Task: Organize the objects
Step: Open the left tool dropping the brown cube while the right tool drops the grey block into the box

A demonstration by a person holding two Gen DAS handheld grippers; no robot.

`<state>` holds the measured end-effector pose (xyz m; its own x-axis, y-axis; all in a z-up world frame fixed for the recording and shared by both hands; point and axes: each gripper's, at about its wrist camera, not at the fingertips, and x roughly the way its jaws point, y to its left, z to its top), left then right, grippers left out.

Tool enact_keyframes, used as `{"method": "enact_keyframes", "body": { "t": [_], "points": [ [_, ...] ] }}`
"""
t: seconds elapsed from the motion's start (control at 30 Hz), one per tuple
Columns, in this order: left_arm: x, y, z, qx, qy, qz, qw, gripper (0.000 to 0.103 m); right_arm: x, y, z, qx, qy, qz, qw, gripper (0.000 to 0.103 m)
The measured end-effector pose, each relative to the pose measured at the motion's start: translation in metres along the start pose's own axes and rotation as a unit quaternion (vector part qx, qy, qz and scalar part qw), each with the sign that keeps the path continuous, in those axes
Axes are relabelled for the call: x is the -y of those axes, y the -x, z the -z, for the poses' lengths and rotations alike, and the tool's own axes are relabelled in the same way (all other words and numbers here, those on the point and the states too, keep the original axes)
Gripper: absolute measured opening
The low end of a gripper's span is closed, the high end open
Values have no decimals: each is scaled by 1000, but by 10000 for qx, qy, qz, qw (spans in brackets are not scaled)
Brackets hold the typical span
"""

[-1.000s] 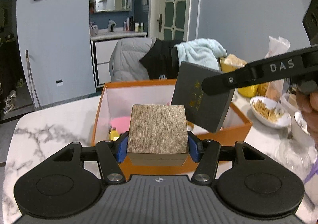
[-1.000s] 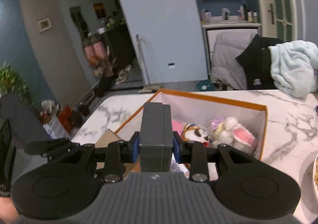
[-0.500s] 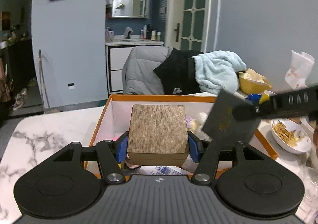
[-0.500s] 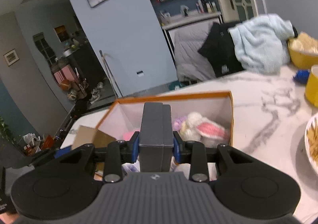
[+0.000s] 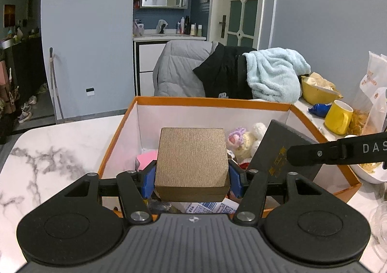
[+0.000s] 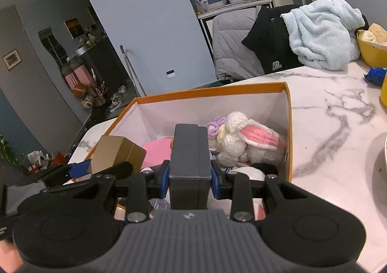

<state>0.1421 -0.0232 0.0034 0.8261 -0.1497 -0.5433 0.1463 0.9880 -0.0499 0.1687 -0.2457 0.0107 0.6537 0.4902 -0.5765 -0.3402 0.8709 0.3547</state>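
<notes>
Item one: a square, gold-brown, textured cardboard gift box point(image 5: 192, 160), clamped at its side faces by the blue pads of the left gripper point(image 5: 192, 177), jaws part-way apart and closed on it; flat top face up, held level above the near-left part of the open orange-walled, white-lined cardboard storage box point(image 5: 212, 101). Item two: a slim, dark grey, matt rectangular case with gold lettering point(image 5: 284, 152), pinched across its thin edge by the right gripper point(image 6: 189, 177), jaws at their narrowest and closed on it; it stands on edge, its long axis running away from the jaws and tipped down over the storage box's near-right part. Both items hang above the box interior, so the next move is probably straight down and release. Contents below: a crocheted white-and-pink bunny toy point(image 6: 251, 143), a pink pad point(image 6: 157, 150), printed packets. The case looks nearer the contents.
</notes>
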Motion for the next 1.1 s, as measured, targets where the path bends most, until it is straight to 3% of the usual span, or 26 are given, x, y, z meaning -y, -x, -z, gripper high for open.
{"method": "enact_keyframes", "body": {
  "t": [0.27,0.4,0.8,1.0,1.1],
  "points": [
    [4,-4,4,-66,-87,-62,9999,69,10,-4,1,-74,56,103,9999,35],
    [4,0,0,108,-25,-219,9997,87,12,-3,0,-70,7,147,9999,38],
    [6,0,2,73,-81,-175,9998,87,11,8,-2,432,639,1157,9903,42],
    [11,-2,3,30,-145,-141,9998,87,13,7,-2,325,671,1064,9915,41],
    [13,-2,4,-3,-179,-128,9998,87,13,1,0,57,644,933,9935,42]
  ]
}}
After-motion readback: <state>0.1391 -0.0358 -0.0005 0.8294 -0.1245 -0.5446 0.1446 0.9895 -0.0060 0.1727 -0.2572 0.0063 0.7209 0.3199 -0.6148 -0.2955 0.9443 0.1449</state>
